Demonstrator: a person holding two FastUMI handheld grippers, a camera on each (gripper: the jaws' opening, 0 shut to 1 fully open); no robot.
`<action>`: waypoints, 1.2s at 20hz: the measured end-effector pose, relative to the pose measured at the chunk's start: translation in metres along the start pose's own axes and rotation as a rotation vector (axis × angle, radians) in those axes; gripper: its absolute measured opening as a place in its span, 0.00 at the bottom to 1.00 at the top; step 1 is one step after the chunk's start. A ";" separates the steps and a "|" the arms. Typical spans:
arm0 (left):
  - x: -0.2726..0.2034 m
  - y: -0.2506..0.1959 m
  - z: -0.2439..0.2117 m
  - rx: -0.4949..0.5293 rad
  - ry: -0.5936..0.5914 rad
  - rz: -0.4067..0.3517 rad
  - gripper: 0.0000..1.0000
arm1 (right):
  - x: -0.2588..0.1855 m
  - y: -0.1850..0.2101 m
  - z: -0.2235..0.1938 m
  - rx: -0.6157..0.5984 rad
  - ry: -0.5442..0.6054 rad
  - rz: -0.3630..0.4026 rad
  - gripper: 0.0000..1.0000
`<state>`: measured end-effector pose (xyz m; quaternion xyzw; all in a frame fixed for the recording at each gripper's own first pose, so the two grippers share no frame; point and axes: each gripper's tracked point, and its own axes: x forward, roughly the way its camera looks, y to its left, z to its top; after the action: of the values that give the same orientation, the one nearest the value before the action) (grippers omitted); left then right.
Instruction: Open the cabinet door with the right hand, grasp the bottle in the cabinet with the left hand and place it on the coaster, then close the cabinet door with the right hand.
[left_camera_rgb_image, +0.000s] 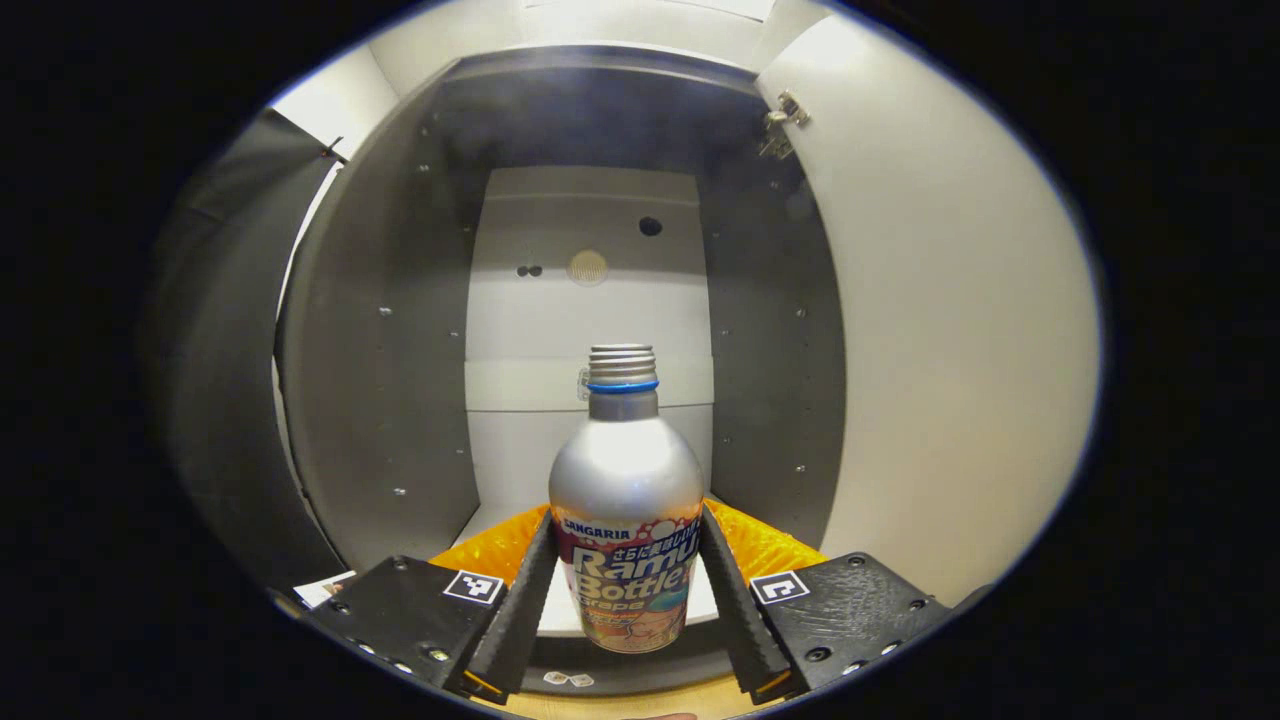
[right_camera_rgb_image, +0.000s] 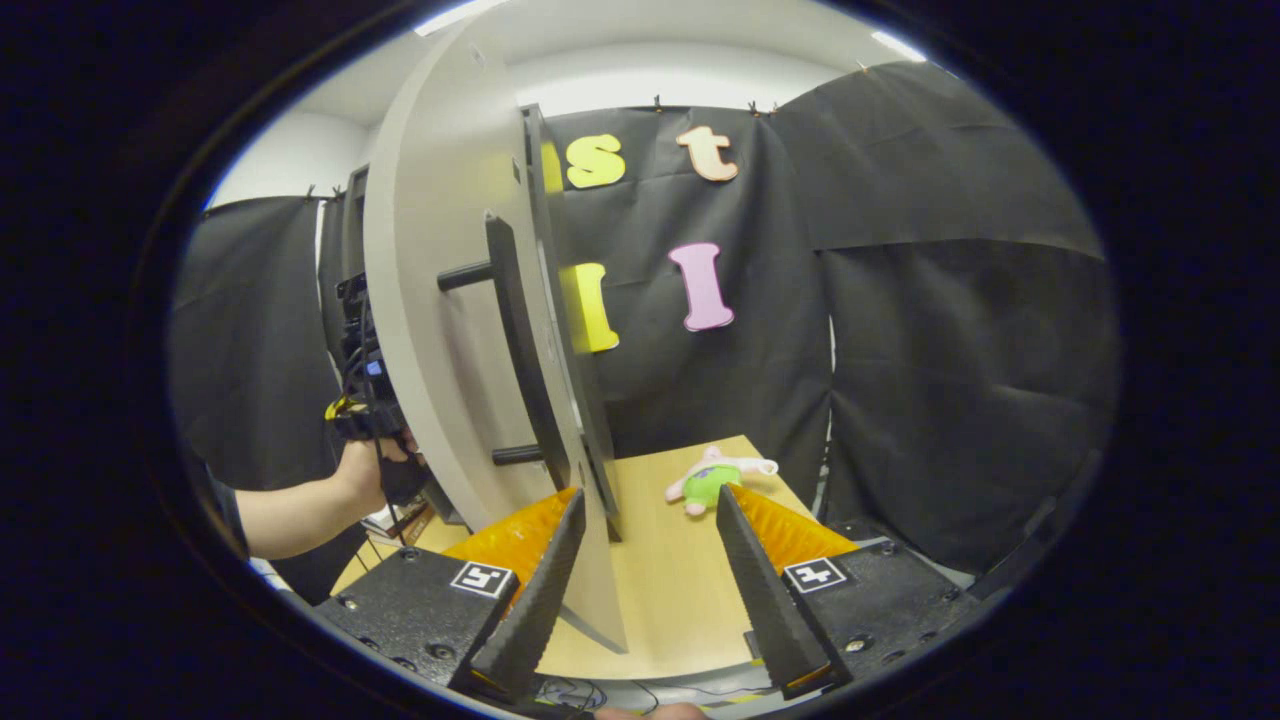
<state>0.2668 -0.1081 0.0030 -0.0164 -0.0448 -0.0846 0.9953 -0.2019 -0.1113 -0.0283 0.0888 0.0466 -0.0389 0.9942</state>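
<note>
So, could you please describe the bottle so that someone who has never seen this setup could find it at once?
Look into the open cabinet, the grey-walled box with its white door swung aside. The bottle stands upright at the front, between the left gripper fingers. It is silver metal with a ribbed screw cap, a blue neck ring and a colourful label.

The cabinet door stands swung wide, leaving the cabinet's front unblocked. Inside, only the bottle occupies the shelf, with free space above and behind it. Beyond the door's edge, the table lies open except for a small plush toy.
</note>
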 end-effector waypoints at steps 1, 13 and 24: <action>0.001 0.000 0.001 -0.004 -0.007 0.009 0.75 | -0.001 -0.001 -0.003 -0.012 0.005 0.010 0.85; 0.015 0.012 -0.017 -0.046 0.057 0.200 0.73 | 0.016 -0.015 -0.007 -0.126 0.048 0.033 0.84; 0.026 0.042 -0.084 -0.016 0.160 0.282 0.74 | 0.039 -0.052 -0.069 -0.293 0.258 -0.119 0.88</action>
<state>0.3066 -0.0740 -0.0797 -0.0235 0.0382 0.0547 0.9975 -0.1732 -0.1522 -0.1090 -0.0554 0.1840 -0.0788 0.9782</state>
